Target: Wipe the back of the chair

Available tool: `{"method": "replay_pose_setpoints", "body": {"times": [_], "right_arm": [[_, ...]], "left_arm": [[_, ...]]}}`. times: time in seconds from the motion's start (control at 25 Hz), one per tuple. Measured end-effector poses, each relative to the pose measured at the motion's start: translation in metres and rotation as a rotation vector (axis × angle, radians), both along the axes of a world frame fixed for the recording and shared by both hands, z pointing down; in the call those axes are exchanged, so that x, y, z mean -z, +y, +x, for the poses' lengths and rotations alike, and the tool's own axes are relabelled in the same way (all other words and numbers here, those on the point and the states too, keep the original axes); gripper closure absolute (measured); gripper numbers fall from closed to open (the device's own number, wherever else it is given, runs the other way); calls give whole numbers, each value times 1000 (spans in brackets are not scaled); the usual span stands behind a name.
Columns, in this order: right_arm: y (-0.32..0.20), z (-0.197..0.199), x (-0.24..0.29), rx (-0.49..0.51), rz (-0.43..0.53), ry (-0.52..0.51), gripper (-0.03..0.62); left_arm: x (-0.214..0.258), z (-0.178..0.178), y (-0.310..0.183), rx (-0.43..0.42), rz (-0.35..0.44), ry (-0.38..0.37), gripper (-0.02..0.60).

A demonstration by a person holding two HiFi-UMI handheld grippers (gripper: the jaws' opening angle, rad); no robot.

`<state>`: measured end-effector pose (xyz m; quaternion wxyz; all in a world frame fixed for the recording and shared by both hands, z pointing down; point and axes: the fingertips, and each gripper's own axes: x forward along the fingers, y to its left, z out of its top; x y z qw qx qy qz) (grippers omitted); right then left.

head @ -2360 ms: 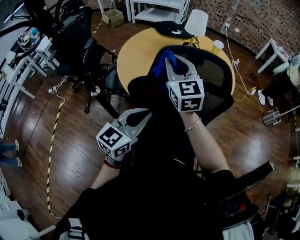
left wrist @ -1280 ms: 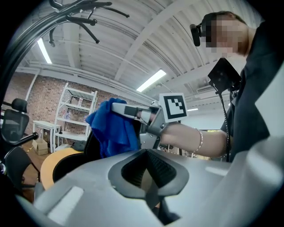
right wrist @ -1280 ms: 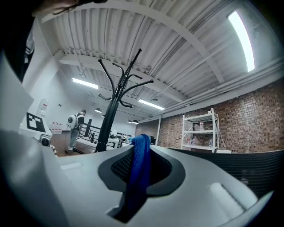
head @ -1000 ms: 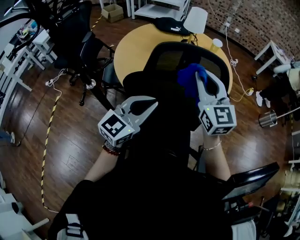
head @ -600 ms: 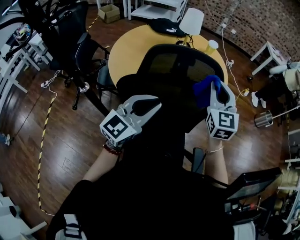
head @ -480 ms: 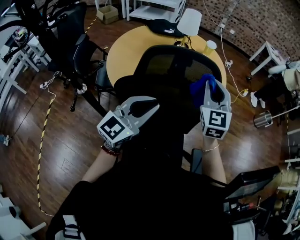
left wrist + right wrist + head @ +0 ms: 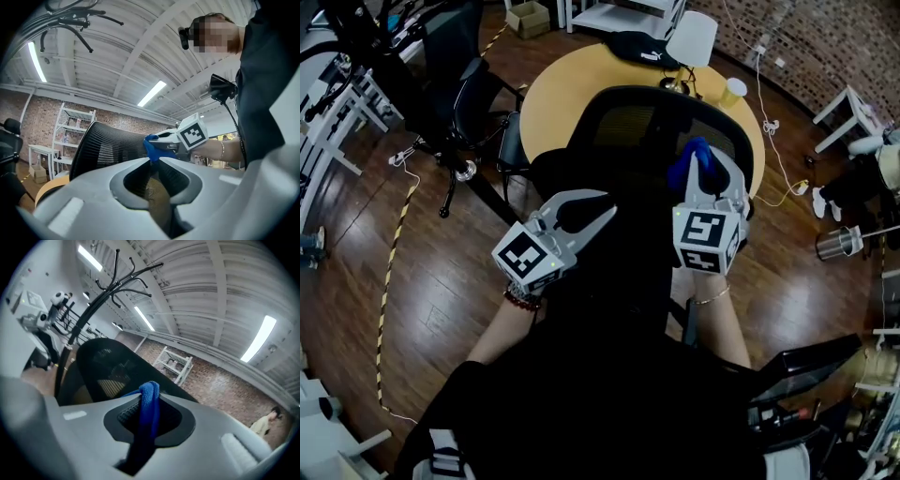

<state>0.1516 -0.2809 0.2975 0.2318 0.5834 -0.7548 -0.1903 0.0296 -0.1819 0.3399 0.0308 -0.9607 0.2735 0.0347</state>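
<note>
Nearest is the person's dark upper body, with both forearms reaching away over the wooden floor (image 7: 412, 272). The left gripper (image 7: 598, 204) is held at the near left, its marker cube towards the person. Its fingers are drawn together at the tips with nothing between them. It points at the left part of the chair back (image 7: 628, 122) and is well apart from the cloth; whether it touches the chair cannot be told.

To its right and a little farther, the right gripper (image 7: 705, 164) has its fingers clamped on a blue cloth (image 7: 684, 167), and a fold of the cloth stands up past the fingertips. The cloth lies against the right part of the chair back, a curved black mesh panel that spans from left to right just beyond both grippers.

Behind the chair back is a round yellow table (image 7: 558, 98). A yellow cup (image 7: 734, 91) stands near its right edge and a dark bag (image 7: 636, 45) lies at its far edge. A white chair (image 7: 692, 39) is just past the bag. Far left stand a black office chair (image 7: 473, 94) and a cardboard box (image 7: 530, 17)
</note>
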Motion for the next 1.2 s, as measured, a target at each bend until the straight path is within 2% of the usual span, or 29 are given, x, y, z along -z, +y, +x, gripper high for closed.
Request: {"method": "replay_pose_setpoints", "body": {"times": [0.08, 0.28, 0.44, 0.64, 0.84, 1.0, 1.2], "right_arm": [[-4, -24, -8, 78, -34, -57, 559], [-15, -55, -7, 140, -10, -129, 559], [-17, -87, -5, 216, -9, -145, 559], [-17, -118, -1, 312, -35, -153, 559], [-17, -128, -1, 301, -55, -189, 559], [-10, -149, 4, 280, -43, -215, 560], [-15, -147, 8, 276, -43, -312, 563]], "left_arm": [[-1, -1, -4, 12, 0, 1, 518], [-1, -4, -2, 25, -4, 6, 517], [-7, -13, -2, 47, -21, 27, 517], [-1, -23, -5, 75, 1, 50, 514], [1, -41, 5, 66, 23, 48, 511], [2, -67, 12, 72, 7, 69, 503], [5, -82, 22, 41, -10, 106, 500]]}}
